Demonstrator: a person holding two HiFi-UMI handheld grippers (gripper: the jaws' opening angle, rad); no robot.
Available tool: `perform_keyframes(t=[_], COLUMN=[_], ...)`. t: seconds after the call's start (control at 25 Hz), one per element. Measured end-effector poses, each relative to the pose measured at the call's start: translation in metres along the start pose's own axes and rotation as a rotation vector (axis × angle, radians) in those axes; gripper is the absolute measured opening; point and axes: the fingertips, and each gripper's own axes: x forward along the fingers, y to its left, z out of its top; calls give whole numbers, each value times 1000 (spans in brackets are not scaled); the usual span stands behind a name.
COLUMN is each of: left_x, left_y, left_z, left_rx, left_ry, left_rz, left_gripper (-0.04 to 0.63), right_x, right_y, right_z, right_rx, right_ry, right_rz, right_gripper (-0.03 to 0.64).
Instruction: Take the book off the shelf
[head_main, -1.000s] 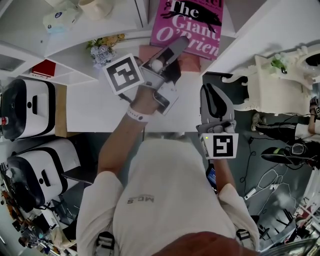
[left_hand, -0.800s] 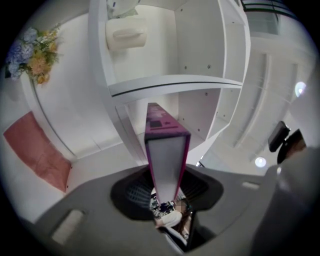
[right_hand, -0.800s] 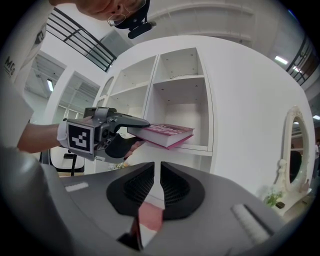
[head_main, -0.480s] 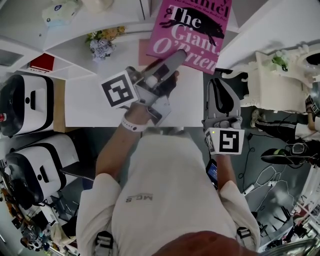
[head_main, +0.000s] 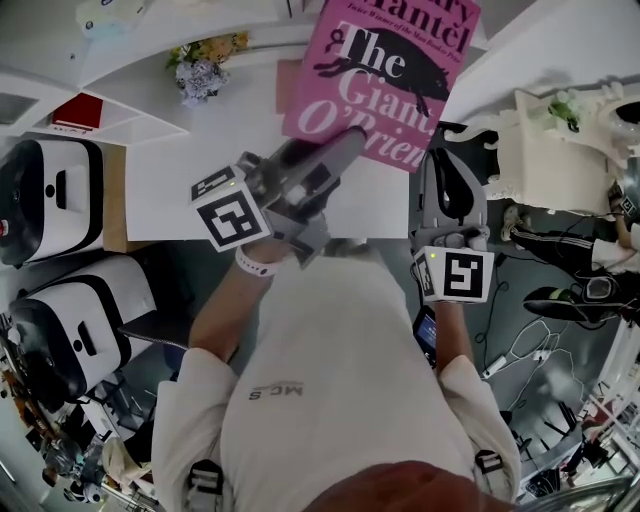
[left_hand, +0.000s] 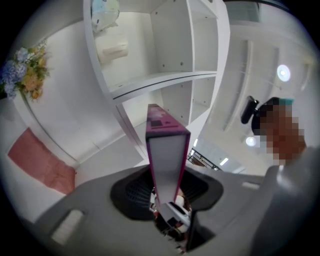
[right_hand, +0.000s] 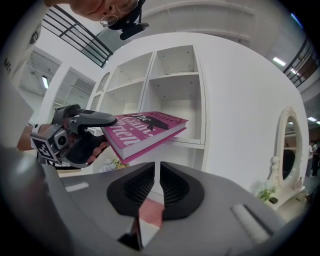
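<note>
The book (head_main: 385, 70) is a pink paperback with a black animal and white title on its cover. My left gripper (head_main: 345, 148) is shut on its near edge and holds it in the air, out in front of the white shelf unit (right_hand: 175, 85). In the left gripper view the book (left_hand: 167, 155) stands edge-on between the jaws of the left gripper (left_hand: 169, 202), page block facing me. The right gripper view shows the book (right_hand: 145, 127) tilted, with the left gripper (right_hand: 95, 120) on its left end. My right gripper (head_main: 450, 190) hangs to the right, shut and empty; its jaws nearly touch in its own view (right_hand: 159, 185).
A white table top (head_main: 170, 190) lies below the book, with a pink cloth (head_main: 287, 85) and a small bunch of flowers (head_main: 200, 70) at its far side. White machines (head_main: 50, 200) stand left. An ornate white dresser (head_main: 560, 130) stands right. A red box (head_main: 75, 112) sits in a low shelf.
The left gripper has drawn the book toward me and lower in the head view, rolling its wrist. More of the cover shows. The right gripper has kept still.
</note>
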Motion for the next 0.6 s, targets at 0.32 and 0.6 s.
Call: perform_keyframes(t=[0.32,0.6], left_x=[-34,-62], left_y=[-9,-4], left_z=[-23,-47], left_rx=[98,166], left_ry=[45,87], left_rz=[-17,54], left_gripper=[145,144], right_x=[-2,-4], right_y=[7,1], right_z=[-10,-16], right_rx=[11,23], right_ry=[22,37], right_rz=[-10,-31], right_gripper=[26,26])
